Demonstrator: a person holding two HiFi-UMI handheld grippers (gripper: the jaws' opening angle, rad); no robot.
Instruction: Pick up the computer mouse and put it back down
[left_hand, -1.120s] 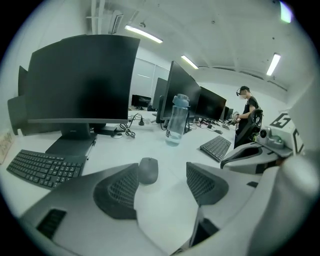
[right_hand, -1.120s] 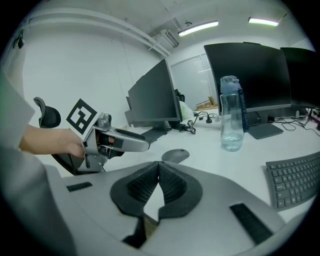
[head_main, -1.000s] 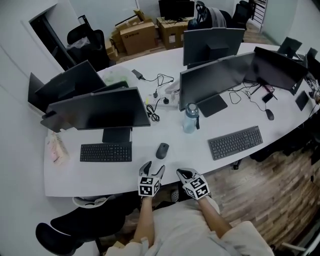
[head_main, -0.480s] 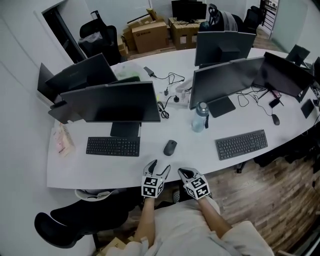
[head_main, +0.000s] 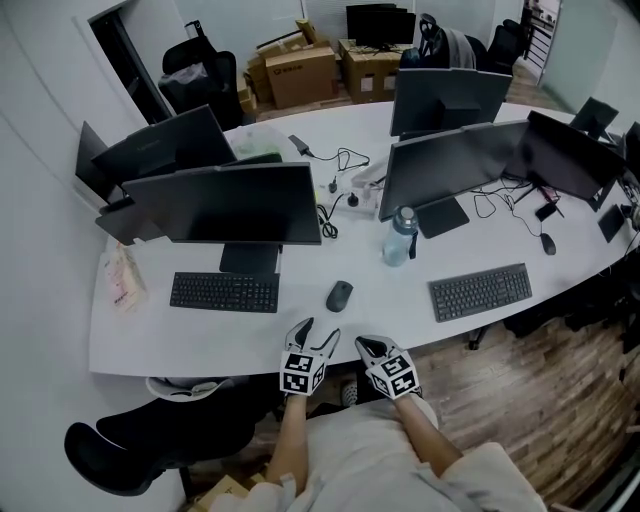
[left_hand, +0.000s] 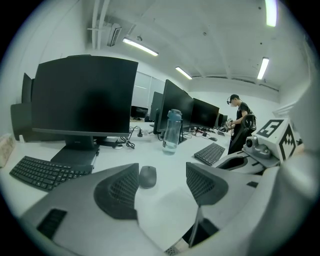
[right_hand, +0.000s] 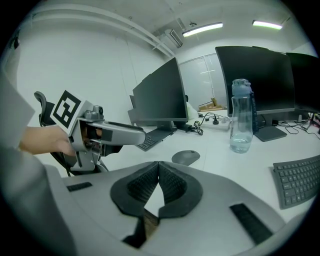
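A dark grey computer mouse (head_main: 339, 296) lies on the white desk (head_main: 300, 320) between two keyboards; the gripper views show the mouse (left_hand: 147, 176) (right_hand: 185, 157) just beyond the jaws. My left gripper (head_main: 318, 336) hovers at the desk's near edge, a little short of the mouse, jaws open with nothing between them (left_hand: 160, 187). My right gripper (head_main: 364, 346) sits beside it to the right, jaws shut and empty (right_hand: 158, 184). Neither gripper touches the mouse.
A black keyboard (head_main: 224, 292) lies left of the mouse, a grey keyboard (head_main: 481, 291) to the right. A clear water bottle (head_main: 398, 236) stands behind the mouse. Several dark monitors (head_main: 232, 205) line the desk. A black chair (head_main: 150, 440) stands at lower left.
The head view has shifted, so the desk sits slightly higher and further right in the frame. The left gripper has risen a little near the desk edge. The mouse has not moved.
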